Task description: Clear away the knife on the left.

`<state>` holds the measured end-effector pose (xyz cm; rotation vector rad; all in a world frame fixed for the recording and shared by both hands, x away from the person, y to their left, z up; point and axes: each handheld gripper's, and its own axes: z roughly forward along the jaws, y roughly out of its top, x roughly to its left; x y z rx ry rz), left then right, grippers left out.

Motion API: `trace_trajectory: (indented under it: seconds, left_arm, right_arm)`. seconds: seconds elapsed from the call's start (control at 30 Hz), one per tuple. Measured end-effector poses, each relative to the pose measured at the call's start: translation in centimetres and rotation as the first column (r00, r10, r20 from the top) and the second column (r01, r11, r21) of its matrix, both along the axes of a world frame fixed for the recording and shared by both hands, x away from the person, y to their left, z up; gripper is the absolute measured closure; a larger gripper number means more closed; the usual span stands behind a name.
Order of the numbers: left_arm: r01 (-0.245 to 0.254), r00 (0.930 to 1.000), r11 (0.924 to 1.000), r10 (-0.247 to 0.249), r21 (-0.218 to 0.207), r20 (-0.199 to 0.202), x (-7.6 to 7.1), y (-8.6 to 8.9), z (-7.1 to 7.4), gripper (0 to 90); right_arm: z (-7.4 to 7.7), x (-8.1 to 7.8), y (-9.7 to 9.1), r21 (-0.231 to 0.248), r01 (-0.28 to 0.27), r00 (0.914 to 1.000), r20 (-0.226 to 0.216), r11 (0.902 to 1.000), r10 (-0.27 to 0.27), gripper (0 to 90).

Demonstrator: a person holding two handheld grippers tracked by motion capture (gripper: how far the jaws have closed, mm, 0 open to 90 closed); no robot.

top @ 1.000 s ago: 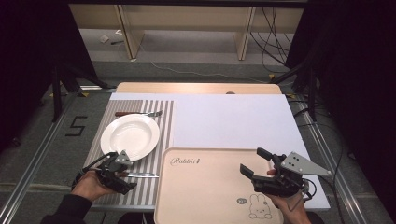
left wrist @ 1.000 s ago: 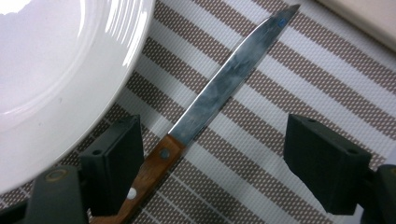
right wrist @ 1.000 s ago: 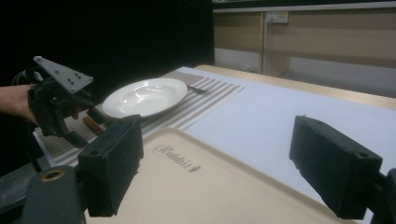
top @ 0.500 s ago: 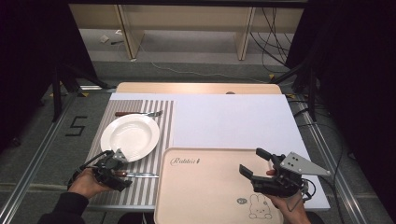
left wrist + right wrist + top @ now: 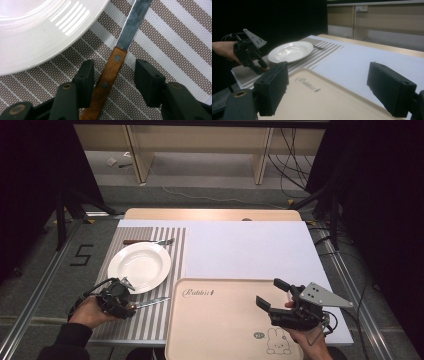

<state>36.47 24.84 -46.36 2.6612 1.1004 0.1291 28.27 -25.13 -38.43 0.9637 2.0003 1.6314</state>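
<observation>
A knife with a wooden handle (image 5: 107, 80) and steel blade (image 5: 152, 302) lies on the striped placemat (image 5: 175, 250), just in front of the white plate (image 5: 140, 266). My left gripper (image 5: 130, 296) reaches down over the handle, which lies between its jaws. The jaws have just been closing. One pad (image 5: 86, 75) touches the handle and the other (image 5: 147, 80) stands clear of it. My right gripper (image 5: 270, 292) hovers open over the beige tray (image 5: 225, 320) with nothing between its fingers. The right gripper view also shows the left gripper (image 5: 259, 66) beside the plate (image 5: 290, 51).
A fork (image 5: 150, 241) lies on the placemat behind the plate. A white sheet (image 5: 250, 250) covers the table's right part, with the tray's far edge on it. Dark stands and cables flank the table.
The left gripper's jaws have narrowed around the knife handle. The right hand has not moved.
</observation>
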Motion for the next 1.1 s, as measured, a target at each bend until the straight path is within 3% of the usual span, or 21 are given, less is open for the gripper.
trace_trajectory:
  seconds: [0.23, 0.4, 0.5, 0.6, 0.8, 1.1]
  left_arm:
    - [-0.010, 0.9981, 0.9983, 0.014, 0.058, -0.060, 0.9, -0.6, 0.3, 60.7]
    - [-0.010, 0.9969, 0.9968, 0.016, 0.079, -0.077, 1.1, -0.8, 0.4, 66.5]
    - [0.000, 0.9962, 0.9965, 0.008, 0.083, -0.087, 0.9, -1.0, 0.4, 75.0]
    - [0.010, 0.9967, 0.9956, -0.002, 0.093, -0.081, 0.9, -1.1, 0.4, 76.1]
    - [-0.007, 0.9932, 0.9999, 0.009, 0.014, -0.116, 0.7, -0.6, 0.5, 76.7]
    - [-0.047, 0.9950, 0.9967, 0.041, -0.066, -0.091, 0.0, -0.5, 1.4, 76.7]
  right_arm:
    - [0.0, 0.0, 0.1, -0.004, -0.003, 1.0000, -0.004, 1.0000, 0.003, 18.5]
    - [0.0, 0.1, 0.0, -0.005, -0.001, 1.0000, -0.003, 1.0000, 0.001, 18.5]
    - [0.0, 0.1, 0.0, -0.009, -0.001, 1.0000, -0.005, 1.0000, 0.001, 18.6]
    - [0.0, 0.0, 0.0, -0.004, -0.001, 1.0000, -0.003, 1.0000, 0.001, 18.6]
    - [0.0, 0.0, 0.0, -0.001, -0.001, 1.0000, -0.001, 1.0000, 0.001, 18.7]
    - [0.0, 0.0, -0.1, -0.001, 0.000, 1.0000, 0.001, 1.0000, 0.000, 18.7]
